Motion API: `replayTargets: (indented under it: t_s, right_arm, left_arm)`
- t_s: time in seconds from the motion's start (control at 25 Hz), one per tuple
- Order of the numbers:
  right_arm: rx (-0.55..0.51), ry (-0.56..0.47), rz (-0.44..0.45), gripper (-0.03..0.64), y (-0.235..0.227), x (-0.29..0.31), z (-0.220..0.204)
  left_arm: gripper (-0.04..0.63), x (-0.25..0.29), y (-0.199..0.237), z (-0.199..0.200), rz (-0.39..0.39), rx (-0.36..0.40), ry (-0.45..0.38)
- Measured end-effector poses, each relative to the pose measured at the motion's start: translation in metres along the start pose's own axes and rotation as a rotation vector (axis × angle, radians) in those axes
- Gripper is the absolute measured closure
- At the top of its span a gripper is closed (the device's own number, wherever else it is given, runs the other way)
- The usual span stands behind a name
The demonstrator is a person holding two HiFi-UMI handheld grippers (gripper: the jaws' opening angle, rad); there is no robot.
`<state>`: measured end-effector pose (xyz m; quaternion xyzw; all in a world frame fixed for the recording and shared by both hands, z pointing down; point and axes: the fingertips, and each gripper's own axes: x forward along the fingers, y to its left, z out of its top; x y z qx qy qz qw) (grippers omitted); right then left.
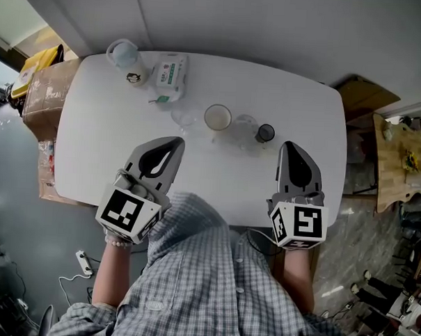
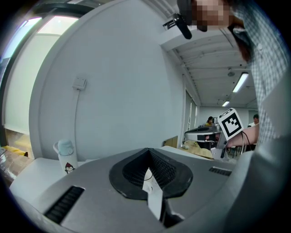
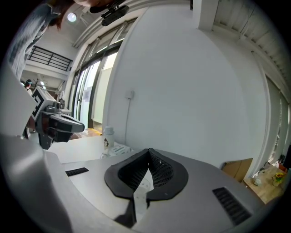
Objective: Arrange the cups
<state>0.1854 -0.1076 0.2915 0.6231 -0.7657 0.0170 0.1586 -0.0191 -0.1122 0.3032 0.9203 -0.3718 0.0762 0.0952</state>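
Several cups stand in a row at mid-table in the head view: a clear glass (image 1: 185,118), a cream cup (image 1: 217,117), a second clear glass (image 1: 244,123) and a small dark cup (image 1: 265,133). My left gripper (image 1: 177,139) rests shut and empty just in front of the left clear glass. On the other side, my right gripper (image 1: 289,143) is shut with nothing in it, slightly right of and nearer than the dark cup. In the left gripper view the jaws (image 2: 148,151) meet with nothing between them. The right gripper view shows the same for its jaws (image 3: 148,150).
A white bottle with a penguin print (image 1: 123,55) (image 2: 65,156) (image 3: 108,136) and a wipes packet (image 1: 170,75) sit at the table's far left. Cardboard boxes (image 1: 50,87) stand off the left edge. A wooden shelf (image 1: 395,158) stands to the right.
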Motion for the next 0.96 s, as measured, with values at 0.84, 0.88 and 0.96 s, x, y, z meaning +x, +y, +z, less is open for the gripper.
replayTargets:
  t_s: [0.84,0.88,0.96]
  right_arm:
    - [0.018,0.014,0.032,0.595,0.0070,0.0044,-0.0064]
    - [0.017,0.016,0.033,0.595,0.0067,0.0044,-0.0069]
    - [0.016,0.020,0.033,0.595,0.0059,0.0044,-0.0078]
  left_arm:
    - [0.584,0.0075,0.0074,-0.0008,0.005,-0.062,-0.020]
    - [0.584,0.0082,0.0069,-0.0008,0.003,-0.060,-0.019]
    - [0.584,0.0096,0.0057,-0.0006,0.000,-0.057,-0.017]
